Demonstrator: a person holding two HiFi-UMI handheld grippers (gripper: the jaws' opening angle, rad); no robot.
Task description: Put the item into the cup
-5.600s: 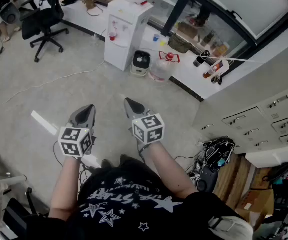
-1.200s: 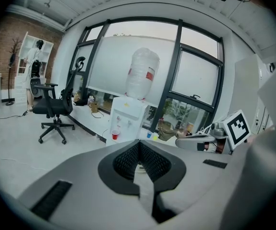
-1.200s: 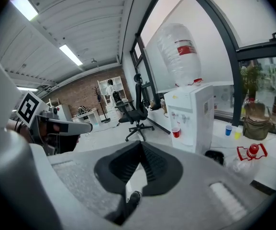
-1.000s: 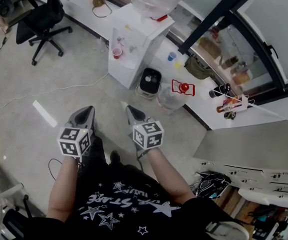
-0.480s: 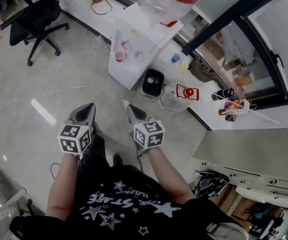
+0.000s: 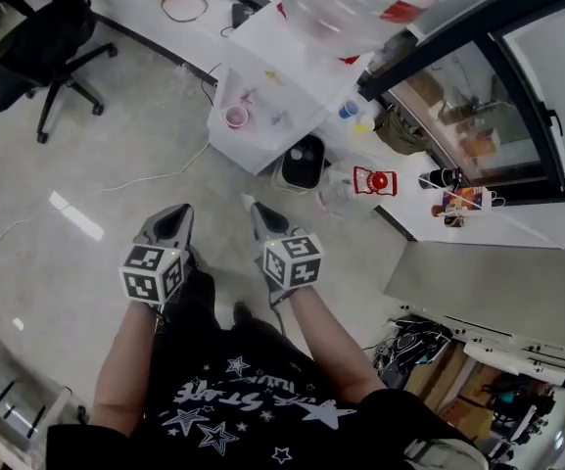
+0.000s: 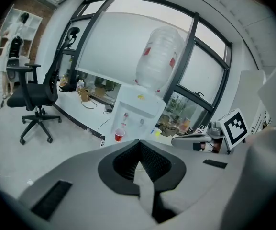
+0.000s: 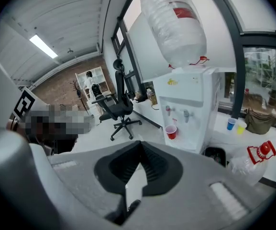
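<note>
Cup (image 6: 235, 117) on water dispenser (image 6: 274, 96), chair (image 6: 42, 42) left

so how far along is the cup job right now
Nothing looks done yet. The left gripper and right gripper are both shut with nothing between their jaws, so no item is in hand. The red cup stands at the water dispenser, ahead of both. Left: get the item, reach the cup, drop it in.
</note>
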